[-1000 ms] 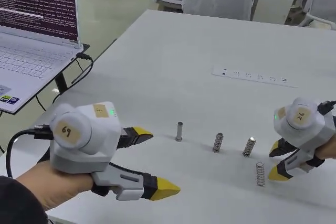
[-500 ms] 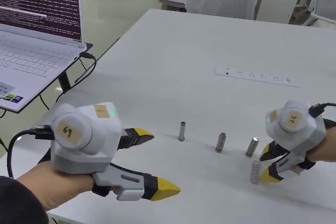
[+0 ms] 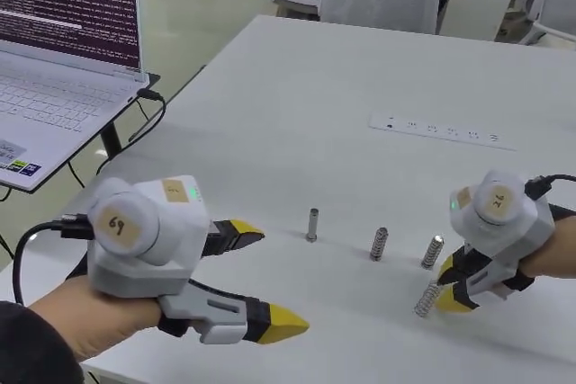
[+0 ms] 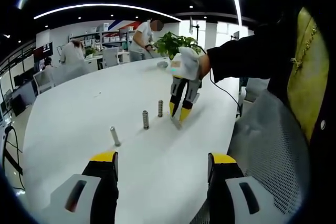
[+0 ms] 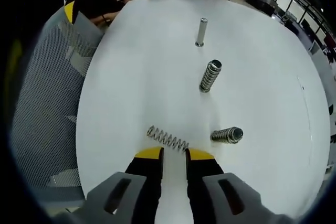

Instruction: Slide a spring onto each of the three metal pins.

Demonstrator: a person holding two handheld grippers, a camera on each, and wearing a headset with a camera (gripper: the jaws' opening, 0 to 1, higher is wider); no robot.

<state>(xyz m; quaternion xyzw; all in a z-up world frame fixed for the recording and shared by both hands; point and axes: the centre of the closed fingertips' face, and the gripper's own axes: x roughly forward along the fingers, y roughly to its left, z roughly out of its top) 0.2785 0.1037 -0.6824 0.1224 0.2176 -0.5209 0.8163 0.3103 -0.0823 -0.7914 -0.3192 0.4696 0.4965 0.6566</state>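
Moved: loose spring [image 3: 426, 299], upright half a second ago, now tilts, upper end at the right tool [image 3: 445, 289], which has shifted left toward the pins.
Right tool: jaws narrow with a slit between them; whether they clamp the spring's end or merely touch it, cannot tell.
Left tool [image 3: 268, 278]: jaws wide, nothing between them, hovering over the near left edge of the bench [image 3: 315, 87].
Right tool view: loose spring [image 5: 167, 139] lies crosswise just ahead of the tips.
Left tool view: pin row side-on, right tool [image 4: 178, 113] beyond it; a plant [image 4: 173, 43] and people far back.
Head view: laptop [image 3: 54, 96] off the bench's left edge; power strip [image 3: 441, 131] behind the row.
Pins: three, in one row; bare pin [image 3: 311, 224] at left, middle pin [image 3: 379, 244] and right-hand pin [image 3: 433, 252] each sleeved.
Springs: three, two on pins, one loose.
Room: bare bench surface between the tools and all round the row.
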